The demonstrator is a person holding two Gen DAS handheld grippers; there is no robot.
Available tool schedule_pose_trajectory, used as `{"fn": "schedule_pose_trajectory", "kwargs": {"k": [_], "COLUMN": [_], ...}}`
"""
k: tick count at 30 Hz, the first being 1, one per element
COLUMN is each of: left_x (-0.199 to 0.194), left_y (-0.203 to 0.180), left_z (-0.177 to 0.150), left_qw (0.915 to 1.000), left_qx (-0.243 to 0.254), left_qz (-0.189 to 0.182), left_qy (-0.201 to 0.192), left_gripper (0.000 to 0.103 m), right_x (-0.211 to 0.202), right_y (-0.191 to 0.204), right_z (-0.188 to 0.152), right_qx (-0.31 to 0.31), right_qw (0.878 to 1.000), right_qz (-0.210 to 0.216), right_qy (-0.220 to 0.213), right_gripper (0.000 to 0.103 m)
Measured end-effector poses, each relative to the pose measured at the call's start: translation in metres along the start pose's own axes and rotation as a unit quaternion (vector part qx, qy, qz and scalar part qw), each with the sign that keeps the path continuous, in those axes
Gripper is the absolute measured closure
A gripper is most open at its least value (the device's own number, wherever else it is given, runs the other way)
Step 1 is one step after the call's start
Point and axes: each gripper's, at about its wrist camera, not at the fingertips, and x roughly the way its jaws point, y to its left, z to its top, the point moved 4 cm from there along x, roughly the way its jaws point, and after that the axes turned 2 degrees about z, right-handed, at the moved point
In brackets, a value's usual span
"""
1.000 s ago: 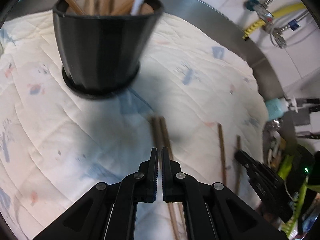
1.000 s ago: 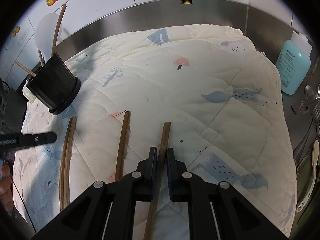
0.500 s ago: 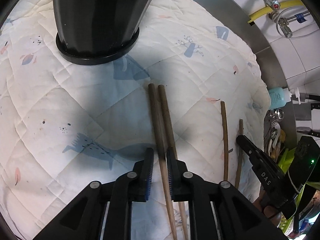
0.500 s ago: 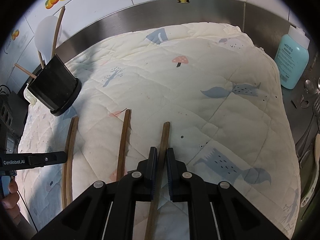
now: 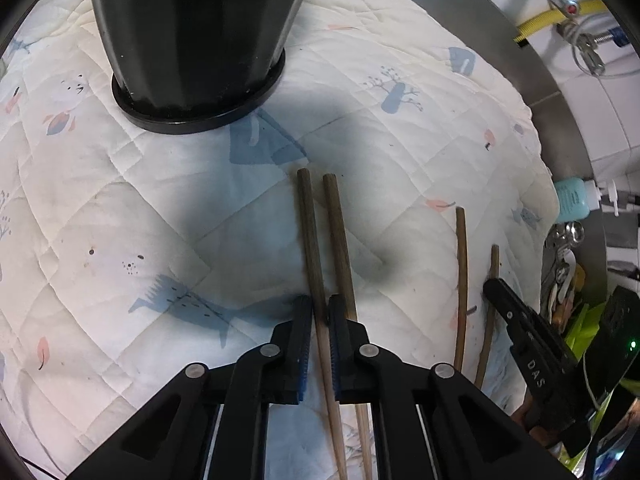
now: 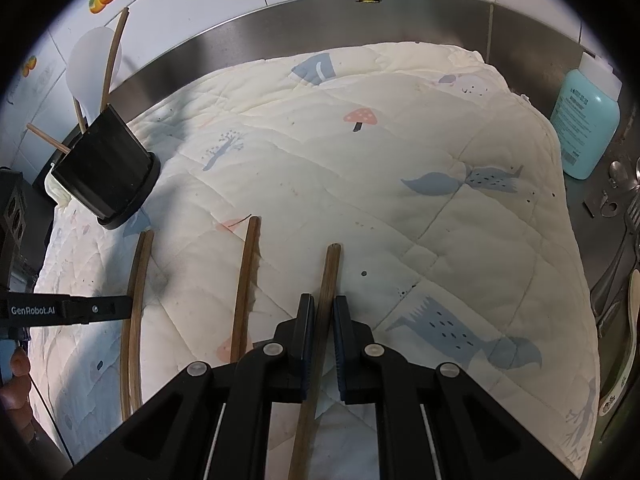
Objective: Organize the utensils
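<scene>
Holder: black cup (image 5: 192,40) upright on quilt (image 5: 120,200) | Left claw (image 5: 320,312): closing on left chopstick (image 5: 310,240) of a pair; its mate (image 5: 340,240) just outside | Right claw (image 6: 323,312): clenched on single chopstick (image 6: 330,272); another chopstick (image 6: 245,280) lies between.

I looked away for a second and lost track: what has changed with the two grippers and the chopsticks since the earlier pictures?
The left gripper has come down toward the quilt, away from the black holder. Its jaws, shut and empty before, are now closing around the left chopstick of the pair. The right gripper stays shut on its chopstick; the lone chopstick has not moved.
</scene>
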Motion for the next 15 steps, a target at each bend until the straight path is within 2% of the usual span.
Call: {"fn": "schedule_pose_trajectory", "kwargs": {"k": [4,9,15], "left_x": [0.0,-0.008,-0.049], "left_y": [-0.009,0.0,0.0], "left_z": [-0.002,-0.007,-0.013], "left_qw": [0.9994,0.9989,0.9923], "left_qx": [0.021,0.017,0.047], "left_qz": [0.023,-0.009,-0.037], "left_qy": [-0.016,-0.043,-0.108], "left_gripper": [0.095,0.096,0.097], "right_x": [0.002,-0.004,-0.025], "right_y": [0.002,0.003,0.007], "right_z": [0.0,-0.002,0.003], "right_qx": [-0.006,-0.012,-0.009], "right_qw": [1.0,1.0,0.999], "right_qz": [-0.004,-0.004,0.006], "right_qy": [0.0,-0.012,-0.042], "right_gripper": [0.091,0.092,0.092]}}
